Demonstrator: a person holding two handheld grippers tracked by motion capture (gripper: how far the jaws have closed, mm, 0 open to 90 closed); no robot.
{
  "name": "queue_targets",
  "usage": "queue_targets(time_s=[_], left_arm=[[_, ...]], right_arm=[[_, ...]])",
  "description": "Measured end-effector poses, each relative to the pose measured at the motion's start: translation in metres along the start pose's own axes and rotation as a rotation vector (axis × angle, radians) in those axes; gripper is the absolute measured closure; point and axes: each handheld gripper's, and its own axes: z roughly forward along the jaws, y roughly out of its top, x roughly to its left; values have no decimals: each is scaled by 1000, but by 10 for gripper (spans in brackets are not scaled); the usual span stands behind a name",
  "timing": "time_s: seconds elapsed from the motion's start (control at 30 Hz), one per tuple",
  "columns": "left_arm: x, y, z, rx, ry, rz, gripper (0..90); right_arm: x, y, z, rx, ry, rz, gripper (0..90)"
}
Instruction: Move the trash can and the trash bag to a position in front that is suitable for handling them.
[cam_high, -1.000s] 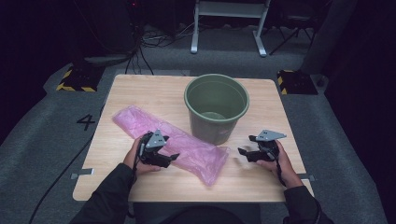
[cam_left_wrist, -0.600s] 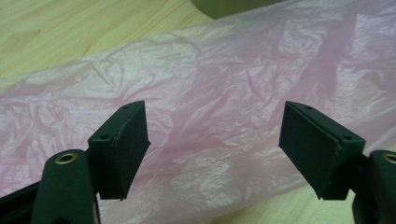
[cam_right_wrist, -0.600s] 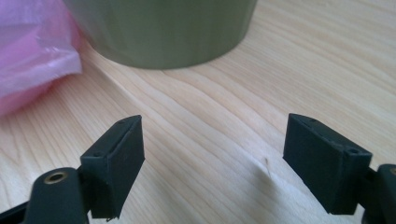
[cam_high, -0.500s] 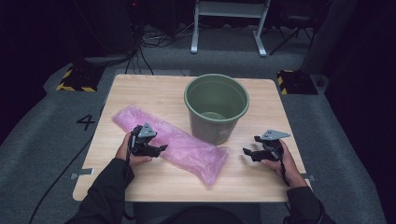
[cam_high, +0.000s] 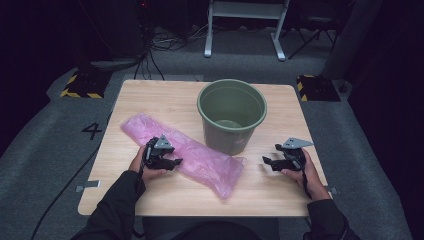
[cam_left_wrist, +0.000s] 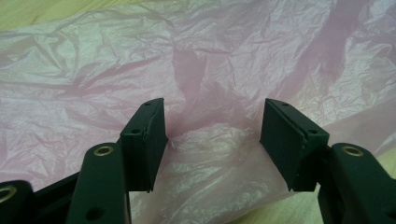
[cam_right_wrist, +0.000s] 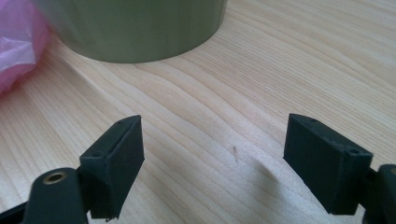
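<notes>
While its jaws have just been closing, the left gripper (cam_left_wrist: 212, 140) straddles a raised fold of pink plastic bag (cam_high: 200, 160), pads not yet pressing. Right gripper (cam_high: 270, 162) waits wide open, near the green bucket (cam_high: 231, 117). Next: finish the pinch, then lift.

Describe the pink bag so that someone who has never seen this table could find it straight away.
On the light wooden table, look left of the green bucket standing near its middle. The pink plastic bag lies flat and crumpled, slanting from the table's left side toward the front edge below the bucket. It is the one soft, translucent pink thing there, under the left hand-held gripper.
</notes>
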Motion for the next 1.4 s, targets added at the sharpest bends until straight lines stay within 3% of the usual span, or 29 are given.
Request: queue_targets(time_s=[0.53, 0.63, 0.77, 0.87, 1.0, 1.13, 1.23, 1.4], left_arm=[[-26, 9, 10, -3, 3, 5, 386], [-31, 12, 10, 26, 7, 41, 294], [-38, 12, -11, -15, 11, 86, 233], [-40, 5, -21, -14, 12, 129, 184], [-41, -6, -19, 24, -4, 130, 183], [-41, -7, -13, 34, -6, 148, 180], [-37, -5, -7, 29, 30, 124, 169], [-29, 1, 2, 20, 6, 104, 155]], right_arm=[[-5, -2, 3, 16, -18, 9, 204], [-5, -3, 3, 19, -18, 9, 204], [-5, -3, 2, 15, -18, 14, 204], [-7, -4, 2, 15, -17, 19, 205], [-6, -4, 3, 18, -18, 17, 205], [-6, -3, 3, 20, -18, 15, 206], [-5, -3, 3, 18, -14, 16, 209], [-6, -3, 4, 20, -9, 14, 209]])
